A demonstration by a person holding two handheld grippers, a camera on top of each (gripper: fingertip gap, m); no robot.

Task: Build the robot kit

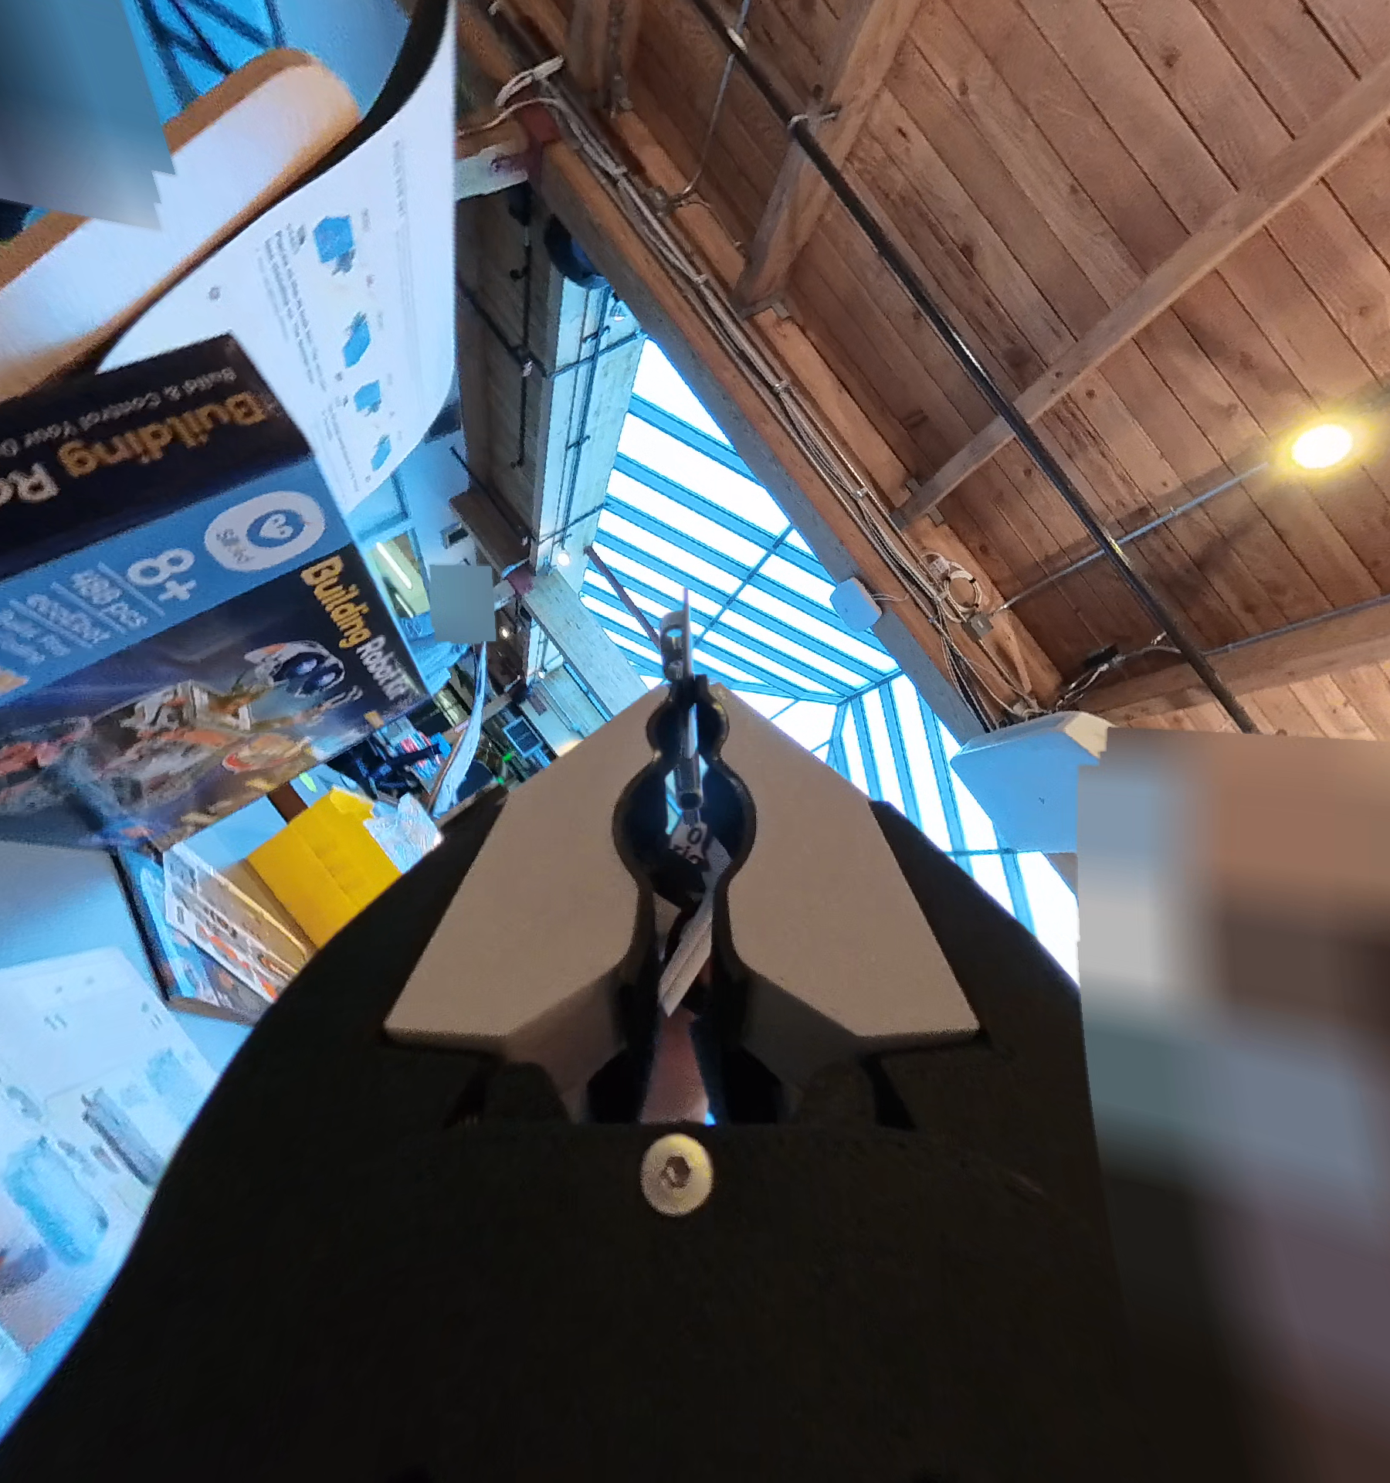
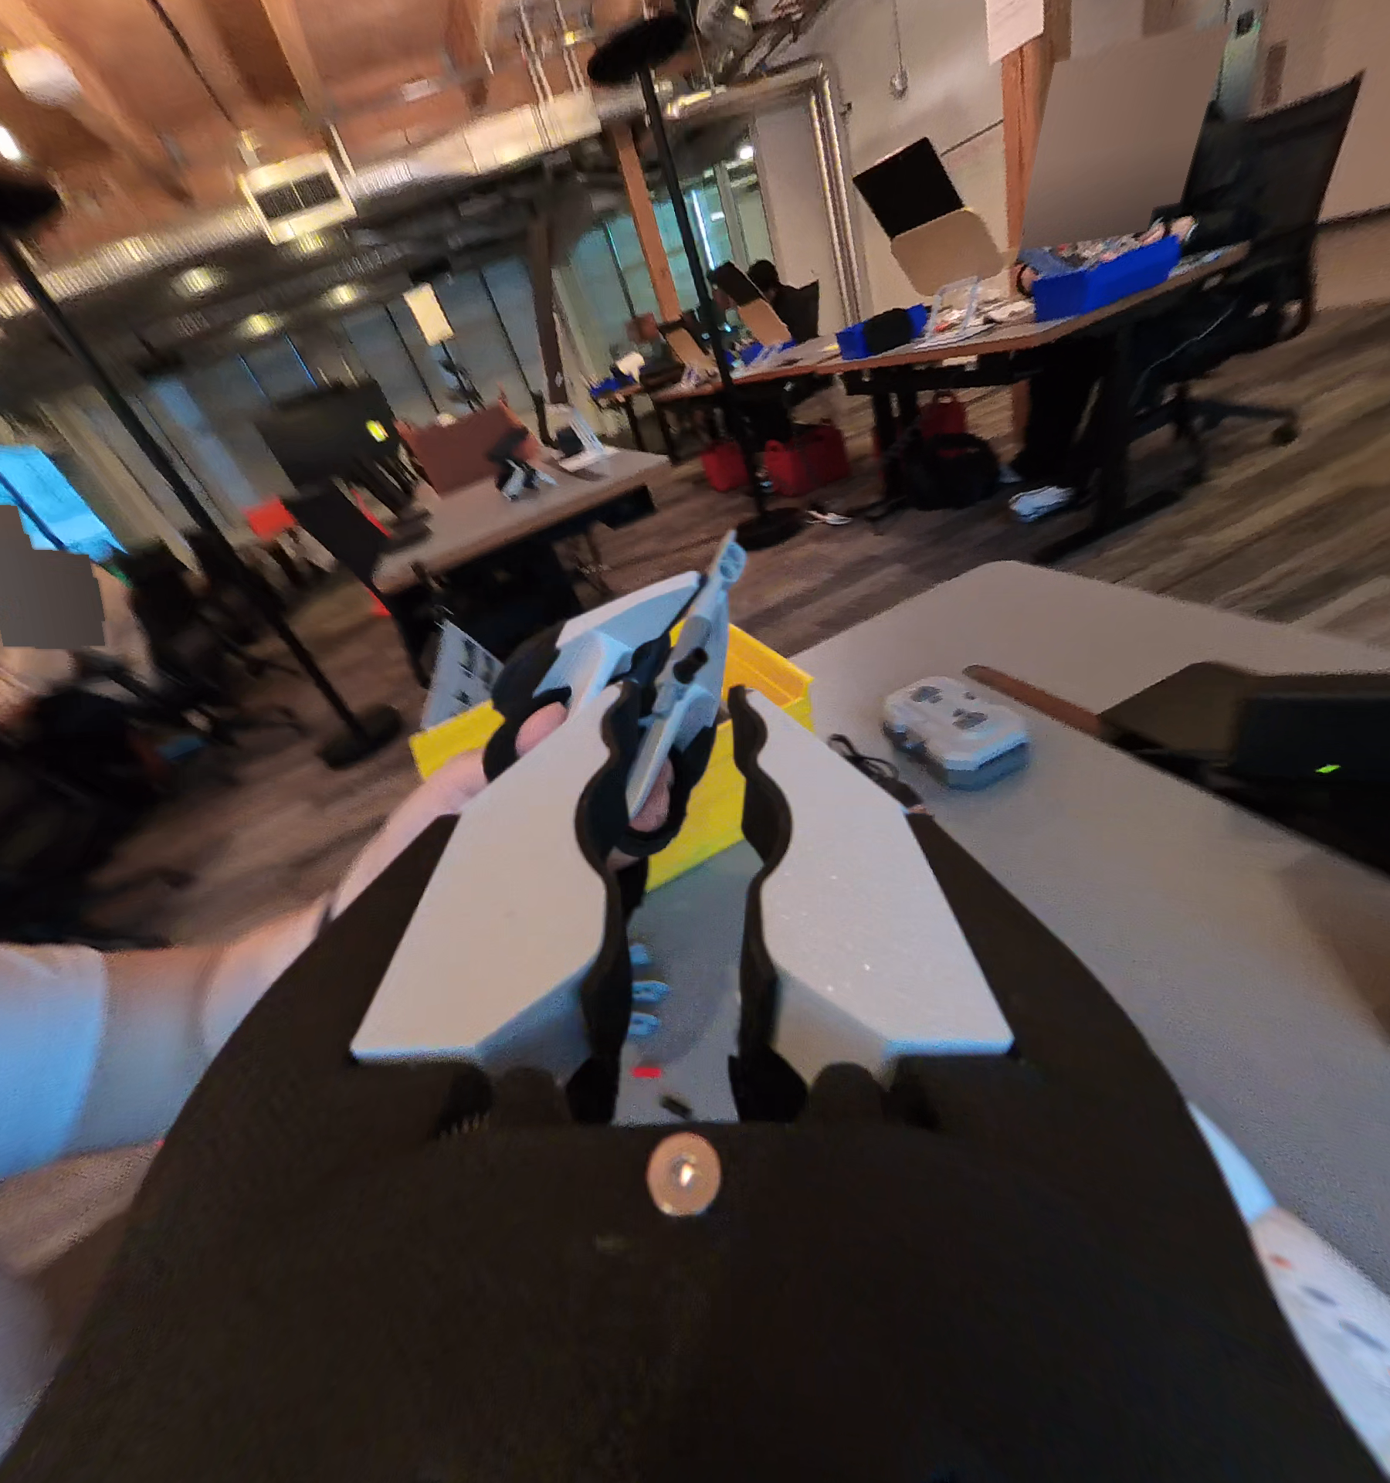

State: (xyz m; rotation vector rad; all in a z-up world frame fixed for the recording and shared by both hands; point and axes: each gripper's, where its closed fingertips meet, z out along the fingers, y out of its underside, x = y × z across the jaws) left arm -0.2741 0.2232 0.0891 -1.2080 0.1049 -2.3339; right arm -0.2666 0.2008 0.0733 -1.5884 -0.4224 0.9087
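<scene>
Left wrist view: the left gripper (image 1: 685,690) points steeply upward toward a timber plank ceiling (image 1: 1077,241) and a skylight (image 1: 724,562). Its jaws are clenched on a thin grey plastic piece (image 1: 680,642), seen edge-on, with a small end standing clear above the fingertips. A white paper tag (image 1: 696,891) sits in the gap lower down; what it belongs to cannot be told. A printed kit box (image 1: 154,578) and a curled instruction sheet (image 1: 371,281) appear at the left, upside down in frame, consistent with the steep tilt of the tool. A yellow bin (image 1: 323,867) lies below them.

The right wrist view shows the right gripper (image 2: 676,722) with jaws parted and nothing between them. It sits directly behind the left gripper (image 2: 628,682), which holds the grey piece (image 2: 704,634) raised and tilted. Judgement: the piece is held aloft, clear of the table, so the free tool can reach its exposed end. Whether the right fingertips touch the left tool cannot be told.

On the grey table (image 2: 1077,883) to the right lie a grey remote controller (image 2: 952,734) and a black device (image 2: 1301,738) with a green light. The yellow bin (image 2: 708,770) stands just beyond the fingertips. Small blue parts (image 2: 645,991) lie on the table between the right fingers.
</scene>
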